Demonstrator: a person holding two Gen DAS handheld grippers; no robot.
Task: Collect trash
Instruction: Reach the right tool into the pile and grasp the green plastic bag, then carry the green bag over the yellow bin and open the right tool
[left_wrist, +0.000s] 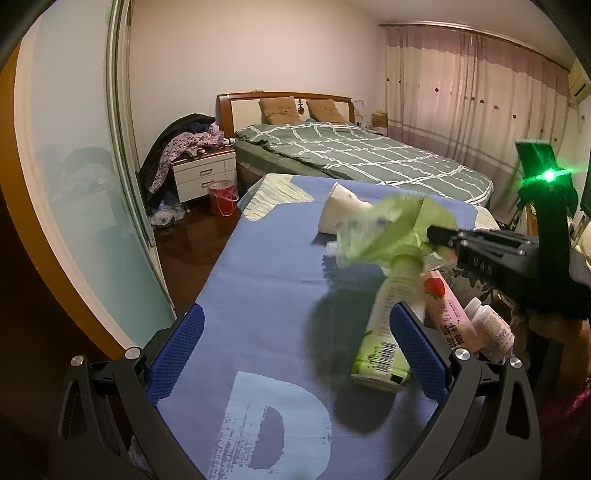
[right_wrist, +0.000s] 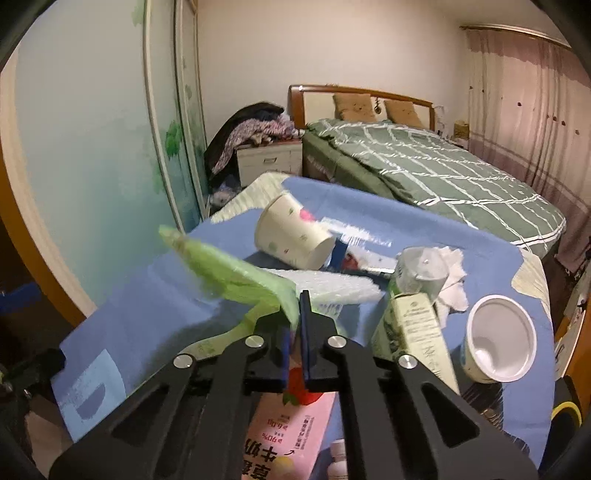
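A thin green plastic bag (right_wrist: 236, 273) hangs blurred from my right gripper (right_wrist: 295, 314), which is shut on its edge above the blue-covered table (right_wrist: 147, 295). The left wrist view shows the bag (left_wrist: 391, 229) held over the litter by the right gripper (left_wrist: 439, 234). My left gripper (left_wrist: 295, 354) is open and empty, low over the blue cloth (left_wrist: 258, 295), with a green-white bottle (left_wrist: 384, 332) just inside its right finger. A pink strawberry milk carton (right_wrist: 291, 424), a paper cup (right_wrist: 295, 236), a green carton (right_wrist: 413, 332), a white yogurt cup (right_wrist: 498, 339) and crumpled tissue (right_wrist: 450, 273) lie on the table.
A bed with a green checked cover (left_wrist: 369, 155) stands behind the table. A white nightstand piled with clothes (left_wrist: 203, 170) and a red bucket (left_wrist: 221, 197) are at the back left. A sliding wardrobe door (left_wrist: 74, 184) runs along the left. Curtains (left_wrist: 480, 103) hang at the right.
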